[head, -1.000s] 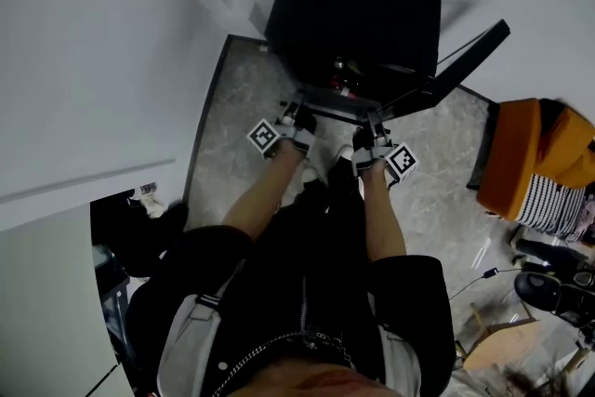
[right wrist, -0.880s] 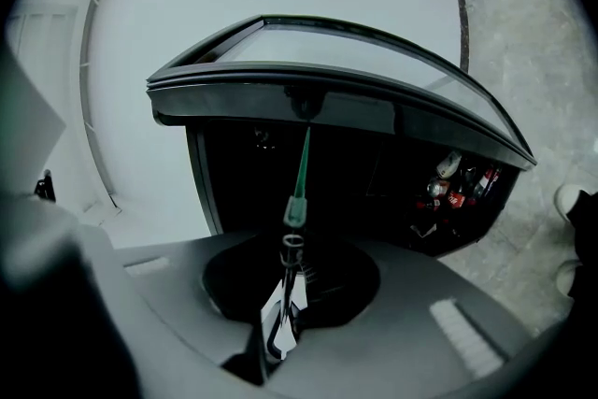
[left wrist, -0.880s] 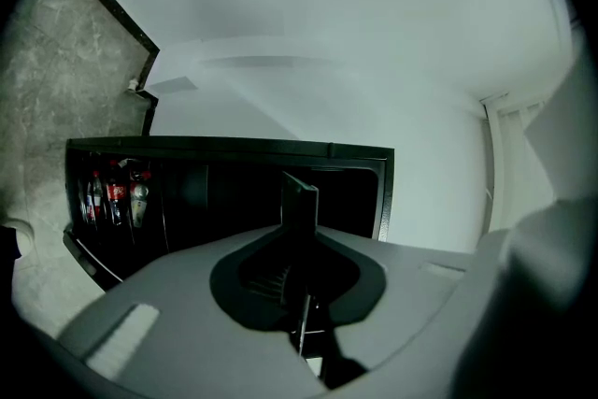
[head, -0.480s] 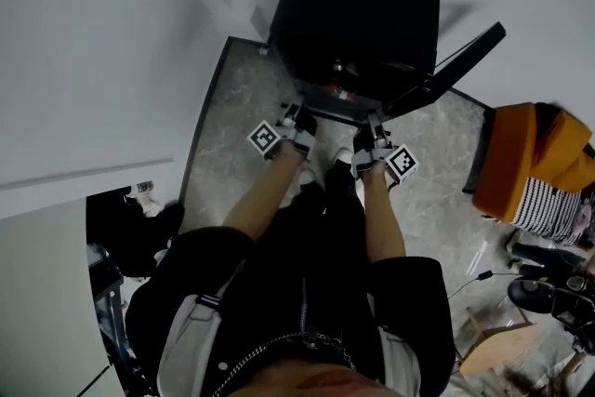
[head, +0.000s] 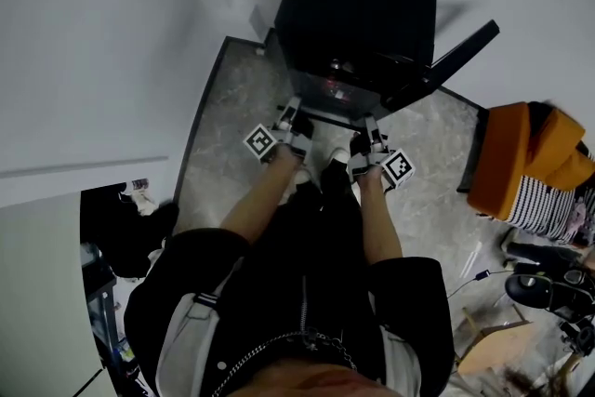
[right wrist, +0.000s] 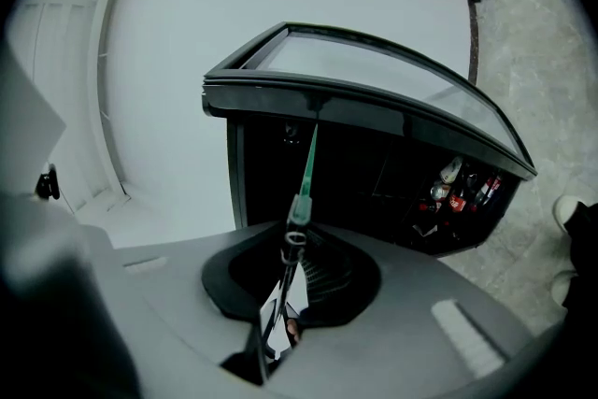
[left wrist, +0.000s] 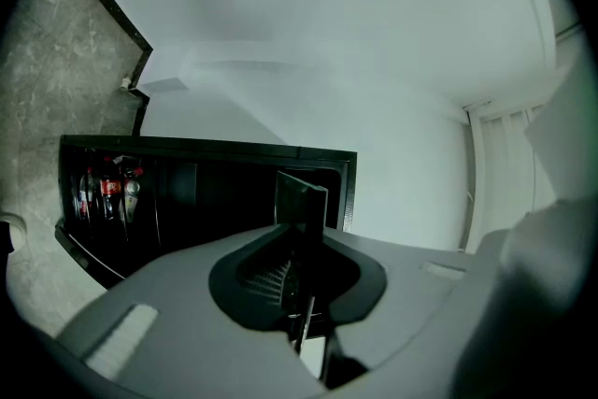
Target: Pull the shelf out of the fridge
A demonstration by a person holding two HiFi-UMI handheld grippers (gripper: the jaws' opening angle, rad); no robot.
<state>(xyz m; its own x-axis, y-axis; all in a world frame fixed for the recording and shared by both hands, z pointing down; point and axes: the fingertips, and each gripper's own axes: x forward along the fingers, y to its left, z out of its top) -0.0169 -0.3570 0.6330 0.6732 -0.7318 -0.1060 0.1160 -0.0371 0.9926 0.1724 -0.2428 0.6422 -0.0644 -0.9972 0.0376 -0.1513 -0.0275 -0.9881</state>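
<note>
A small black fridge stands on the stone floor with its door swung open to the right. The glass shelf sticks out of the fridge's front. My left gripper holds the shelf's left front edge and my right gripper holds its right front edge. In the left gripper view the thin shelf plate runs edge-on between the jaws of the left gripper. The right gripper view shows the green-edged shelf clamped in the right gripper. Both pairs of jaws are opening slightly.
Drink cans stand inside the fridge. An orange seat with a striped cloth is at the right, and clutter with cables at the lower right. A white wall runs behind the fridge. Dark items lie at the left.
Both grippers have drawn back a little from the fridge toward the person, with the shelf's front edge coming along. The door has stayed open.
</note>
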